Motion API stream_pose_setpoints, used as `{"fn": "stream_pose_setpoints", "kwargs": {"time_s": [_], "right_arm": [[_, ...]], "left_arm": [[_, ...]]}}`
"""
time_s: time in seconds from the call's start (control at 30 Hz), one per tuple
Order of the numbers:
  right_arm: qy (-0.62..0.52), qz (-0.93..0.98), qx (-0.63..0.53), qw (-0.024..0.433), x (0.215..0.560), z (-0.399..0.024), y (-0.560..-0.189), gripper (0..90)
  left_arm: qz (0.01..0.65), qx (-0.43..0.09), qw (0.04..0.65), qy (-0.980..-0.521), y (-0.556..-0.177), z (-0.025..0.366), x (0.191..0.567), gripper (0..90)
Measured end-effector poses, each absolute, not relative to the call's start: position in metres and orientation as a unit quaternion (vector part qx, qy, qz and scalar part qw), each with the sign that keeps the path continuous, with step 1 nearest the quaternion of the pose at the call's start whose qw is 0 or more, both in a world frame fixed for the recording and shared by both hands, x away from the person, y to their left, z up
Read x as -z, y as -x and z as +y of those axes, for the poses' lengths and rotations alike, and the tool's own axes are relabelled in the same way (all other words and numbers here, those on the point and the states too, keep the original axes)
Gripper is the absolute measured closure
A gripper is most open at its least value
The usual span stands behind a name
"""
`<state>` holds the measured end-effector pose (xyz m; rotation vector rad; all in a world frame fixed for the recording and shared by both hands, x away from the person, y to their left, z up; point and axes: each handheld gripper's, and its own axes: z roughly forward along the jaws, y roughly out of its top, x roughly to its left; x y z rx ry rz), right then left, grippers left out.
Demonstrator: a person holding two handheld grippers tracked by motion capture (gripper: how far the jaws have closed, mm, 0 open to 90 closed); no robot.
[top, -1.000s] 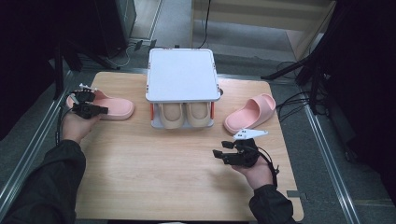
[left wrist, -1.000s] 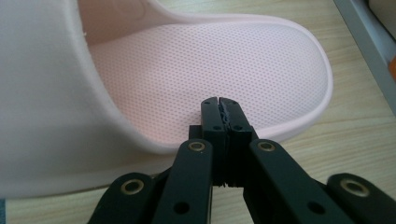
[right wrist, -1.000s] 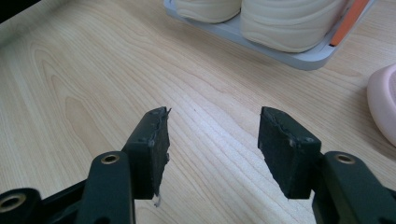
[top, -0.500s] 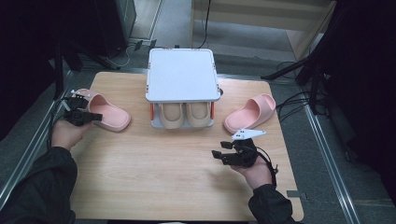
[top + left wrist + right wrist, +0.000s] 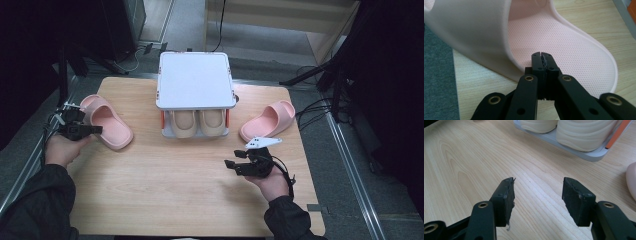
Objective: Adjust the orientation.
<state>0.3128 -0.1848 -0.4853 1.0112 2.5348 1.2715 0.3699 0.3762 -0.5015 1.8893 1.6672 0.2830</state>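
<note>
You have the pale wooden table (image 5: 190,200) spread across the middle of the high view, and at its upper centre stands the white two-tier shoe rack with orange posts (image 5: 195,80), a pair of cream slippers (image 5: 197,122) tucked into its lower shelf.

To the right of the rack, a pink foam slide slipper (image 5: 267,120) lies free on the wood. Its mate, the second pink foam slide (image 5: 107,121), sits at centre left of the frame, close to the table's left edge.

Your left gripper (image 5: 89,130) is clenched, the jaws pressed together at the sidewall of that left slide. In the left gripper view the tips (image 5: 541,56) meet right at the rim, with the perforated insole beyond; whether any foam is actually pinched between them, I cannot tell.

Your right gripper (image 5: 231,165) rests at lower right of centre with its jaws released and spread over bare wood (image 5: 537,186), grasping nothing.

The risks, as I judge them: a bite this thin on soft, springy foam may slip free as you lift. The slide also lies near the table edge, so a drag or a dropped grip could send it to the floor.
</note>
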Motion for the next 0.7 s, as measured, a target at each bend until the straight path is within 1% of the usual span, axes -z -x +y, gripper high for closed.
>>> {"fn": "stream_pose_setpoints", "kwargs": {"time_s": [0.13, 0.17, 0.2, 0.23, 0.27, 0.3, 0.37, 0.43, 0.6, 0.7], "right_arm": [[-0.335, 0.840, -0.422, 0.064, 0.485, -0.184, -0.314, 43.8], [-0.332, 0.840, -0.424, 0.065, 0.485, -0.183, -0.315, 43.9], [-0.332, 0.840, -0.424, 0.065, 0.485, -0.183, -0.315, 43.9], [-0.333, 0.841, -0.422, 0.064, 0.485, -0.183, -0.315, 43.8], [-0.333, 0.841, -0.422, 0.064, 0.485, -0.183, -0.315, 43.8], [-0.333, 0.841, -0.423, 0.063, 0.485, -0.182, -0.315, 43.8], [-0.332, 0.842, -0.421, 0.063, 0.485, -0.182, -0.315, 43.8], [-0.330, 0.843, -0.421, 0.062, 0.485, -0.181, -0.315, 43.8], [-0.329, 0.844, -0.418, 0.062, 0.485, -0.180, -0.316, 43.8], [-0.331, 0.844, -0.418, 0.063, 0.485, -0.181, -0.315, 43.8]], "left_arm": [[0.626, -0.104, 0.304, -0.710, -0.368, 0.373, 0.498, 78.5], [0.627, -0.110, 0.302, -0.710, -0.366, 0.371, 0.494, 74.4], [0.628, -0.113, 0.302, -0.708, -0.365, 0.371, 0.491, 74.4], [0.633, -0.122, 0.302, -0.702, -0.362, 0.373, 0.486, 67.5], [0.633, -0.122, 0.302, -0.702, -0.362, 0.373, 0.486, 64.5], [0.638, -0.124, 0.306, -0.696, -0.360, 0.374, 0.483, 64.5], [0.642, -0.136, 0.306, -0.689, -0.357, 0.378, 0.477, 59.3], [0.646, -0.149, 0.308, -0.683, -0.356, 0.382, 0.475, 57.7], [0.670, -0.144, 0.291, -0.667, -0.365, 0.389, 0.486, 46.6], [0.682, -0.142, 0.290, -0.657, -0.372, 0.390, 0.493, 45.5]]}}
